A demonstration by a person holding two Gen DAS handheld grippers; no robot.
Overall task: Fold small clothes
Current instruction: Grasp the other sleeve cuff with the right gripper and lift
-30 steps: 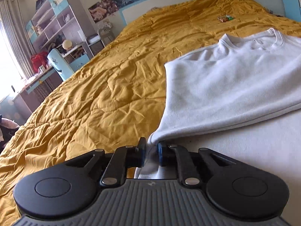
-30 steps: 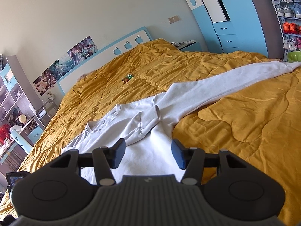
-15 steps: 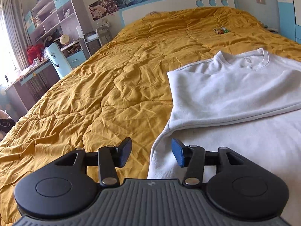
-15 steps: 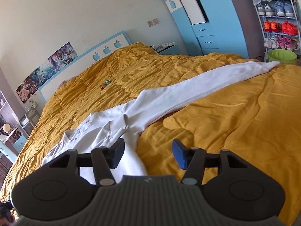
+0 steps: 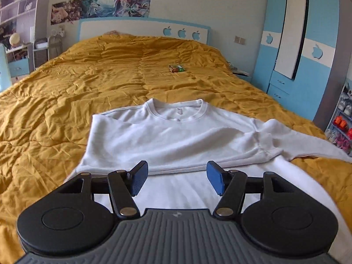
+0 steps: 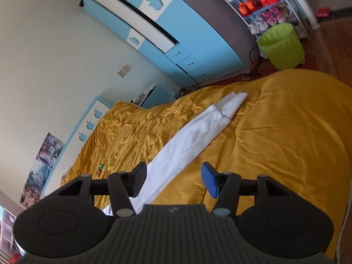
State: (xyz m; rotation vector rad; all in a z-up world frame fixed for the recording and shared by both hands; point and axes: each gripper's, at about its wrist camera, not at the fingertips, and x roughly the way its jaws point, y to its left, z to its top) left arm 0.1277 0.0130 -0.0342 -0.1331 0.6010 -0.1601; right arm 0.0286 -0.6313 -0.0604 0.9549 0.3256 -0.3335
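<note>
Left gripper hung over the shirt near its folded edge; its jaws had just been opening and stood wide, holding nothing. We read that as the left sleeve fold done and let go. Right gripper was also open and empty, rolled hard, sitting above the right sleeve. That sleeve ran from 6 o'clock out toward 1 o'clock across the bed, cuff at the far end near the edge. Shirt body lay flat, collar at 12. Next step, in our judgement: right gripper travels to the cuff, pinches it, carries it back over the body.
</note>
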